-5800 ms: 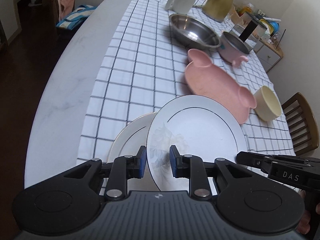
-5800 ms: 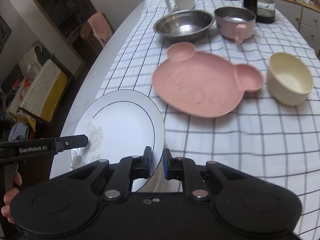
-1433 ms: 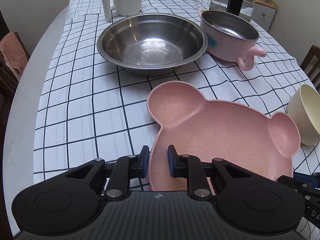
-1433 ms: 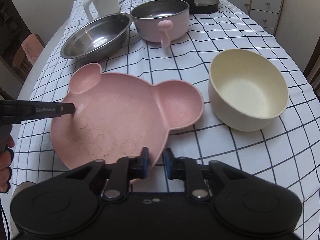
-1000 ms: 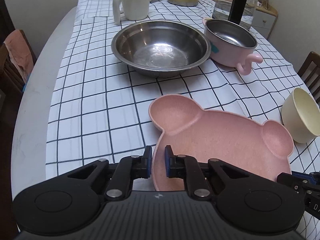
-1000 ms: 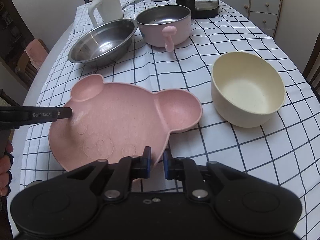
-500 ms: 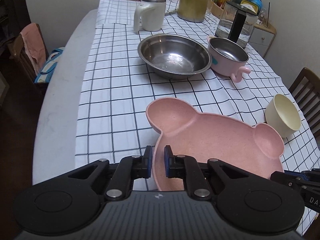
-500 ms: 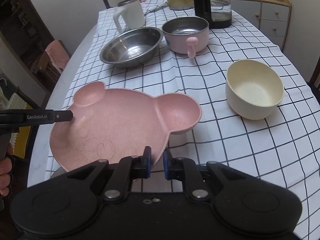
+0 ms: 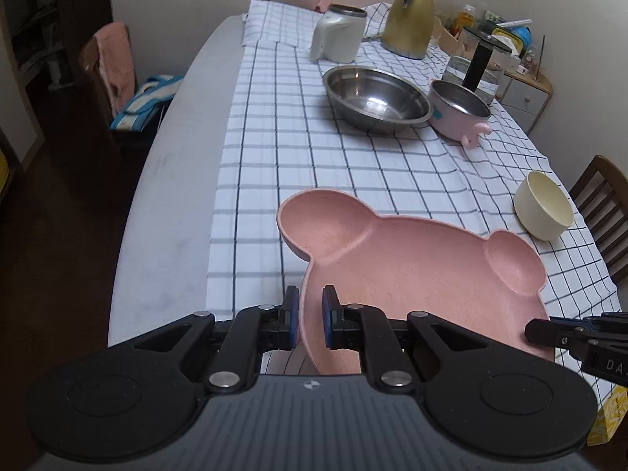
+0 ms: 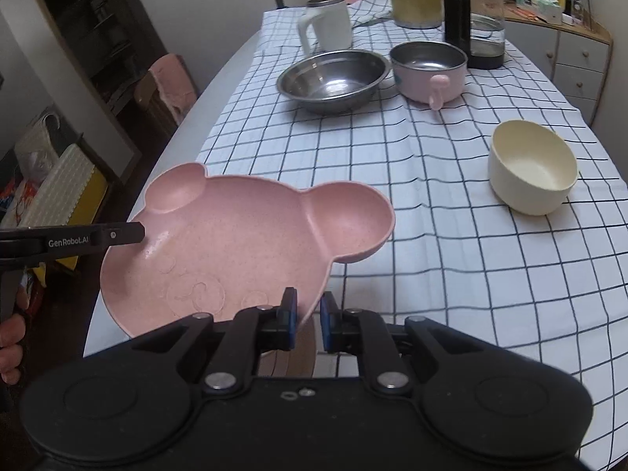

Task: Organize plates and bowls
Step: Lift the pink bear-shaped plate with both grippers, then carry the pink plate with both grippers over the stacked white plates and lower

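Pink and speckled, the bear-shaped plate (image 9: 412, 267) hangs above the near edge of the checked table (image 9: 333, 172), clear of the cloth. My left tool (image 9: 310, 316) is clamped on its rim below one ear, and my right tool (image 10: 305, 320) is clamped on the opposite rim below the other ear, so each carries a side. Under the plate, close to me, I can make out stacked rims, but too little shows to say which dishes they are. My guess is that this plate is meant to go down on that stack. To do it well I should keep both tools level with each other so the plate doesn't twist, centre it over the stack, lower it flat and let go only once it rests. The cream bowl (image 10: 533, 167), steel bowl (image 10: 333, 78) and pink pot (image 10: 429, 70) sit well apart, further up the table.
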The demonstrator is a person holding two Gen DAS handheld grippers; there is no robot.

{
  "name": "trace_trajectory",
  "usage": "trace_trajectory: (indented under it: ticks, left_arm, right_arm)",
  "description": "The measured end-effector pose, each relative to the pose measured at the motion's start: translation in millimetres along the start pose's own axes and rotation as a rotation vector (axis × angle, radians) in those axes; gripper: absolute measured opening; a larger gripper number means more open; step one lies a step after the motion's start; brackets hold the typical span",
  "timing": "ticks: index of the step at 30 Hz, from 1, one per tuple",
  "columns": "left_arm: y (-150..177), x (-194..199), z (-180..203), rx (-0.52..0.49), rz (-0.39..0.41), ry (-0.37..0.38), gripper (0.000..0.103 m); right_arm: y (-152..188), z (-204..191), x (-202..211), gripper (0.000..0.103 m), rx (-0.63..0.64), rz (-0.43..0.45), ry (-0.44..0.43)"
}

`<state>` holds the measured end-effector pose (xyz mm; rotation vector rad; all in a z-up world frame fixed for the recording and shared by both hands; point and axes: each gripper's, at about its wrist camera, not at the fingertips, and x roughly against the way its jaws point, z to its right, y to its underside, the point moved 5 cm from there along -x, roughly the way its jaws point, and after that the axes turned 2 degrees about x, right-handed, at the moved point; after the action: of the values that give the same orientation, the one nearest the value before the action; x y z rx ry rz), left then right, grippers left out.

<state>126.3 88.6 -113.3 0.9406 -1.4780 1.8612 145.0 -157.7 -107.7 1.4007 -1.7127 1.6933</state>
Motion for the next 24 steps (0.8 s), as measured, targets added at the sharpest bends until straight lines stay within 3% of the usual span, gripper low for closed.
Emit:
trace_trajectory:
  ticks: [9, 24]
  left_arm:
    - [43, 12, -15, 0.059, -0.022, -0.017, 0.011]
    - [54, -4, -14, 0.027, -0.020, -0.044, 0.011]
  right_arm:
    - [30, -17, -1, 0.012, 0.068, -0.036, -0.017]
    - [44, -16, -16, 0.011, 0.088, -0.041, -0.015]
